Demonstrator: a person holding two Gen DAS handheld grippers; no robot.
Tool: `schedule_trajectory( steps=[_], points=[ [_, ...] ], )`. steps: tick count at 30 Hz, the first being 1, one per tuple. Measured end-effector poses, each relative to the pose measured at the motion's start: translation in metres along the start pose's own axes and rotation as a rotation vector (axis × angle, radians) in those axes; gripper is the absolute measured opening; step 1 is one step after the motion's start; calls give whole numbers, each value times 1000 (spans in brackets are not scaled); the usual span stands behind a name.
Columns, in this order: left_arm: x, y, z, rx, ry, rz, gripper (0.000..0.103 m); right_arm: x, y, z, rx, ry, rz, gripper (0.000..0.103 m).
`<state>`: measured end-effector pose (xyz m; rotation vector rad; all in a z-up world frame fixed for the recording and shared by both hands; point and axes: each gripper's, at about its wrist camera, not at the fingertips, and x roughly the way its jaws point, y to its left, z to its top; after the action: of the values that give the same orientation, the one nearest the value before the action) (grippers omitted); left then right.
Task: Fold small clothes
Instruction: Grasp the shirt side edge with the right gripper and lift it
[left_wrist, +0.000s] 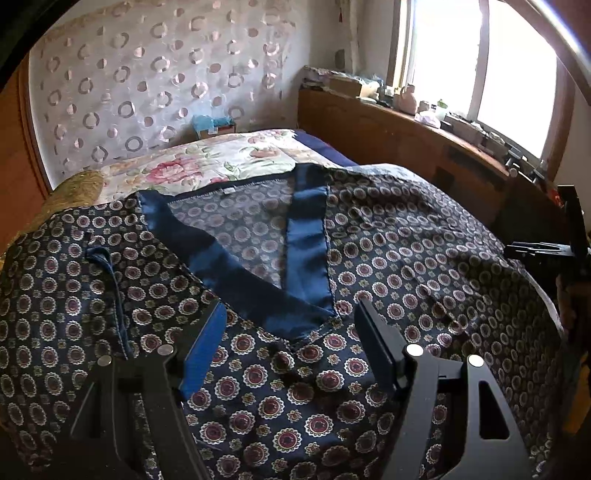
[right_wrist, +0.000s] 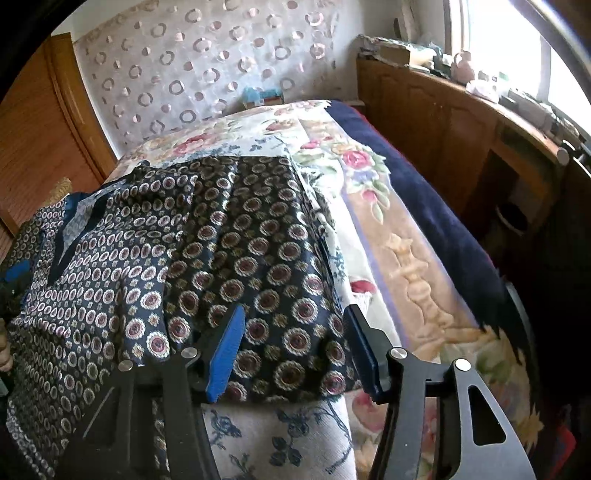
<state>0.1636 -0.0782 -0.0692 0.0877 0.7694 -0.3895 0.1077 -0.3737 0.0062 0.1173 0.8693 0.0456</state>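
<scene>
A dark navy top (left_wrist: 388, 251) with a round medallion print and a blue satin V-neck band (left_wrist: 306, 243) lies spread flat on the bed. My left gripper (left_wrist: 290, 325) is open and empty, hovering over the chest just below the point of the V. In the right wrist view the same top (right_wrist: 236, 236) shows its right sleeve near me. My right gripper (right_wrist: 293, 332) is open, its jaws standing either side of the sleeve's lower edge without holding it. The right gripper also shows at the far right of the left wrist view (left_wrist: 546, 247).
The bed carries a floral cover (right_wrist: 417, 266) over a navy blanket (right_wrist: 443, 206). A wooden cabinet (left_wrist: 406, 147) with clutter on top runs along the right under a bright window (left_wrist: 480, 66). A curtain with ring pattern (left_wrist: 147, 74) hangs behind the bed.
</scene>
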Motion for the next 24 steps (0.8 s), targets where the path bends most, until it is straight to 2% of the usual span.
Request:
schedule_trajectory(
  steps=[10,17,21,22,23,24],
  points=[
    [13,-5,-3,22,54,5,73,-5,-19,2,80,47,40,56],
    [21,-7,-6,26,89,5,73,-3,-21,2,64,49,75,31],
    [27,-6,-7,22,117,6,73,-4,-9,-2,2,35,-3,23],
    [29,-6,-7,21,128,5,73,-5,-6,-2,-21,30,-29,17],
    [30,-6,-7,21,134,8,73,-6,-3,-2,-42,24,-56,7],
    [30,-7,-7,24,133,12,73,-7,0,-2,-57,17,-67,5]
  ],
)
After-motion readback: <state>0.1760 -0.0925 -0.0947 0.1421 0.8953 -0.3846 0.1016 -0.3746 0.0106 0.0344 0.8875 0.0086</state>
